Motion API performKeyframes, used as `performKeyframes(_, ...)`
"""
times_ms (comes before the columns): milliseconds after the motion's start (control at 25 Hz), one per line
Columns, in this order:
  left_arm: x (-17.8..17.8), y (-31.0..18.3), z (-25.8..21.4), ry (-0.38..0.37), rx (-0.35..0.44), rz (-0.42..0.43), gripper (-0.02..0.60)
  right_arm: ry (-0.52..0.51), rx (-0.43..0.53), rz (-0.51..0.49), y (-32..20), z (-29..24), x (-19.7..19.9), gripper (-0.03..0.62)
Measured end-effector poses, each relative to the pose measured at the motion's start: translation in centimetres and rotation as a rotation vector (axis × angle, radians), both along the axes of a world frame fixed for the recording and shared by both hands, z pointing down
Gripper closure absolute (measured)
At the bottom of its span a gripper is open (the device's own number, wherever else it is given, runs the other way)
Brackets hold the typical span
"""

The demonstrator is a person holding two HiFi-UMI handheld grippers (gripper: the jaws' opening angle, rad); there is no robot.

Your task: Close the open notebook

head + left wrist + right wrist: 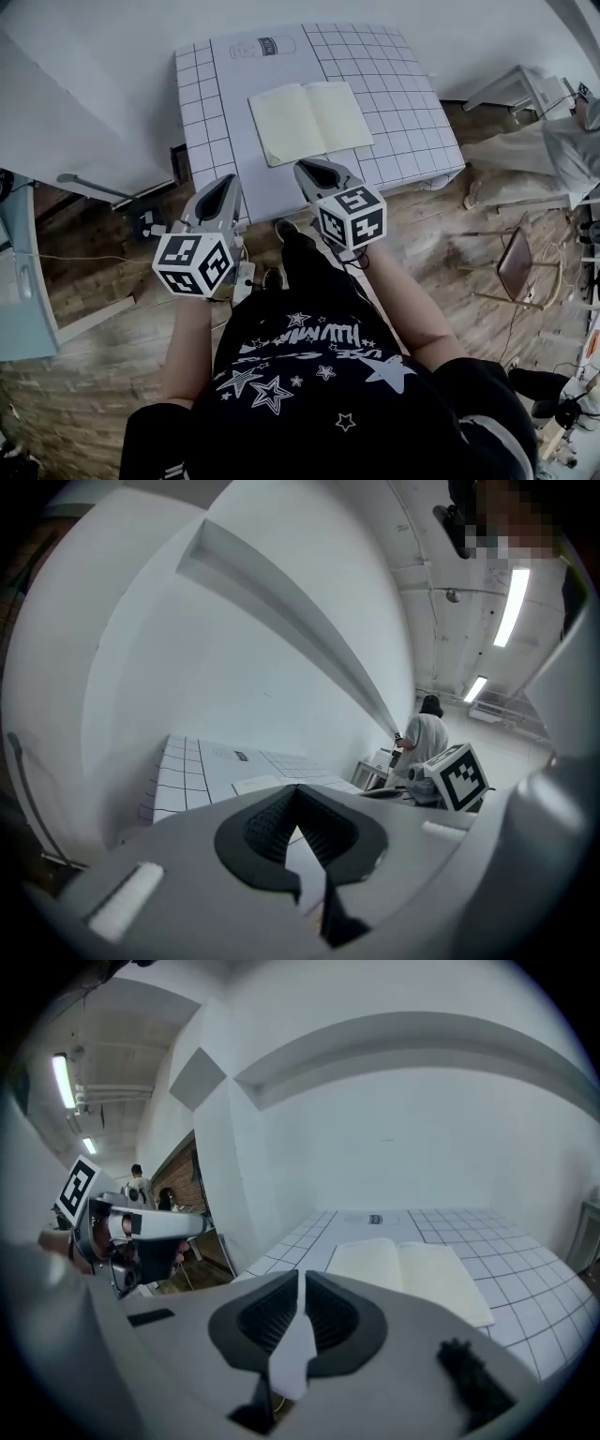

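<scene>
The open notebook lies flat on the white gridded table, its pale yellow pages facing up. My left gripper hovers at the table's near edge, left of the notebook, with its jaws shut and empty. My right gripper is also shut and empty, its tip just short of the notebook's near edge. In the right gripper view the notebook lies just beyond the closed right gripper, and the left gripper shows at the left. The left gripper view has the closed left gripper before the table.
A printed label sits at the table's far side. A white cabinet stands at the left, and a chair and cloth-covered furniture at the right on the wooden floor. A person stands far off.
</scene>
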State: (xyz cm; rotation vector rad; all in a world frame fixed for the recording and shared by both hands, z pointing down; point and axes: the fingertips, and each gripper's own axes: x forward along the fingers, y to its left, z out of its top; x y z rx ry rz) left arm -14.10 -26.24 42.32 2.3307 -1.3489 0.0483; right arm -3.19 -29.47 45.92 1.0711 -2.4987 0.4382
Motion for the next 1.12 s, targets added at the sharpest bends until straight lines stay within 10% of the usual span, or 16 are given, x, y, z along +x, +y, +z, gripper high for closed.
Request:
performKeyframes(680, -1.9, -4.9, 3.5, -0.021, -0.115, -0.142, 0.572, 0.237, -0.190, -0.288, -4.5, 9.8, -4.7, 0.462)
performKeyframes(1120, -2.9, -5.1, 4.8, -0.010, -0.150, -0.171, 0.572, 0.528, -0.122, -0.394, -4.2, 12.3, -5.6, 0.458)
